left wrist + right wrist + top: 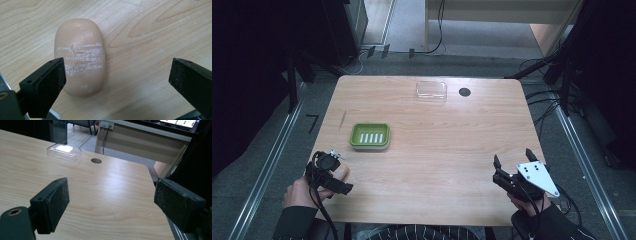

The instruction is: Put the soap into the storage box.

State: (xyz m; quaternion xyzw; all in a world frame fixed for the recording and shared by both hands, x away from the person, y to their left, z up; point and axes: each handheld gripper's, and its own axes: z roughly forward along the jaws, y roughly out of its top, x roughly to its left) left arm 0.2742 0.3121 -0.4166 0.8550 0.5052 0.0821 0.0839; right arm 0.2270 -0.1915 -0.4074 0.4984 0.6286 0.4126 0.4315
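Left hand-held gripper (117, 82): jaws spread wide and pointing down at the tabletop, nothing pressed between the pads; in the high view it sits at the near left corner (333, 172), held in the person's left hand (299, 192).
Soap bar (80, 56): a smooth tan oval lying flat on the wood, with pale scuffed stripes across its middle. In the left gripper view it lies towards the left jaw, whose tip overlaps the bar's lower left edge; whether that pad touches it I cannot tell. The right jaw stands well apart from it.
Right hand-held gripper (112, 202): jaws wide apart with only bare wood between them; in the high view it is at the near right corner (512, 162), a grey three-cornered plate on top, held in the person's right hand.
Green dish (370, 135): a rectangular green tray with pale slots in its floor, on the left half of the tabletop, just beyond the left hand-held gripper.
Clear lid (431, 91): a see-through rectangular cover near the far edge, about mid-width (64, 151).
Round hole (464, 92): a dark cable opening just beside the clear lid, on its right (96, 160).
Tabletop (447, 145): light wood grain.
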